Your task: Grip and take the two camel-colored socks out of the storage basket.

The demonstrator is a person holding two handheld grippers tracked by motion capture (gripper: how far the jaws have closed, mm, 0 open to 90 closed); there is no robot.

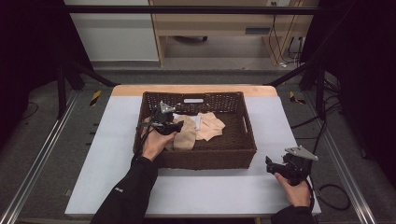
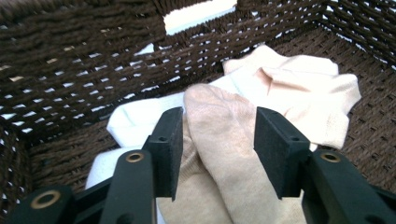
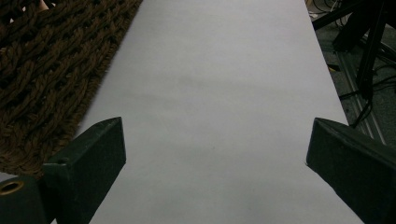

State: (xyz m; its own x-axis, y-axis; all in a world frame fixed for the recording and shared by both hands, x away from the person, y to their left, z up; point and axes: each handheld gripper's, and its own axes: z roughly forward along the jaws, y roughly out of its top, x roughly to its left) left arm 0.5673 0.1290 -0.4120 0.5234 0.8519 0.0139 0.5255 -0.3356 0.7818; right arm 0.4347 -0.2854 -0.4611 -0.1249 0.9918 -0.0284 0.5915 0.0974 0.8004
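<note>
My left hand (image 1: 154,143) reaches over the near-left rim of the brown wicker basket (image 1: 205,156), its tongs (image 2: 218,140) partly open astride a beige sock (image 2: 229,172) lying on the basket floor; I cannot tell whether the pads touch it. My right hand (image 1: 295,189) rests at the table's (image 1: 210,186) near-right corner, tongs (image 3: 215,158) spread wide over bare white surface. The left gripper view adds a white cloth (image 2: 140,121) under the beige pieces.
</note>
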